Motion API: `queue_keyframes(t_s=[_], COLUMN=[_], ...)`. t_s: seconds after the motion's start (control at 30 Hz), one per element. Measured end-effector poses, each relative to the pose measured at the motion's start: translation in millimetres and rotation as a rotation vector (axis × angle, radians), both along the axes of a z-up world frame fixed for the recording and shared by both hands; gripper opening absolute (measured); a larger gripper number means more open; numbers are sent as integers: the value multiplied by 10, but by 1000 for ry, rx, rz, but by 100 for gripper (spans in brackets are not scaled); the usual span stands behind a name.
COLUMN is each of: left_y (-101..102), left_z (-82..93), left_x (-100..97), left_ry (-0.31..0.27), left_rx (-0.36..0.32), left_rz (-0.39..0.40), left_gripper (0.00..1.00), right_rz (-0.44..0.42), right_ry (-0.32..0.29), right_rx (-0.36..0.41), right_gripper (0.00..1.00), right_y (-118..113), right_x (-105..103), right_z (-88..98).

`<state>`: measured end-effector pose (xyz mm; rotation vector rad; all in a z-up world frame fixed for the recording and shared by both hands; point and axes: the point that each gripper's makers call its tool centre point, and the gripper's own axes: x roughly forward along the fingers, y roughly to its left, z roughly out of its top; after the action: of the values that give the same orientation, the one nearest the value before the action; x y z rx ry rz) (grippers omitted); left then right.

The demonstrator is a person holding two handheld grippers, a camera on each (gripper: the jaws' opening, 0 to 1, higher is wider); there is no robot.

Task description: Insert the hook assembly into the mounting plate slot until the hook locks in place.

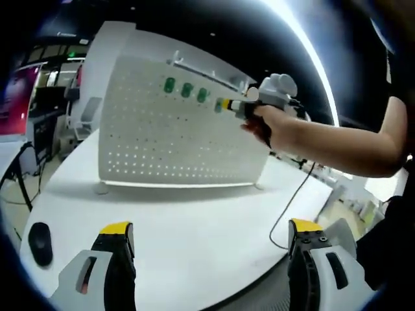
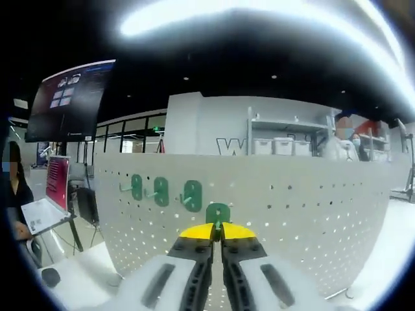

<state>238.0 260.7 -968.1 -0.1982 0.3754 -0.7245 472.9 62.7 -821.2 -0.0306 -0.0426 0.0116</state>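
As lettered, "W" behind pegboard

I'm at a white table in a big, dark-ceilinged hall. A long light strip curves overhead, with small spot lights dotted across the ceiling. A black mouse sits on the table and a thin cable trails over its edge. Behind stand a grey wall, a shelf of white bins, a dark hanging screen and glass panels.
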Motion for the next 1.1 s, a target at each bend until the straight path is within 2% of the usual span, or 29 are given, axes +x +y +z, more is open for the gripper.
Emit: queue_keyframes(t_s=[0.37,1.1], left_y=[30,52], left_z=[-28,-51], left_x=[20,35], left_ry=[8,14], left_rx=[8,18], left_rz=[13,28], left_gripper=[100,100], right_rz=[-40,-70], right_ry=[-43,-48], right_rx=[-14,-4], right_gripper=[0,0], right_y=[-109,-116], right_x=[193,241], right_z=[195,207])
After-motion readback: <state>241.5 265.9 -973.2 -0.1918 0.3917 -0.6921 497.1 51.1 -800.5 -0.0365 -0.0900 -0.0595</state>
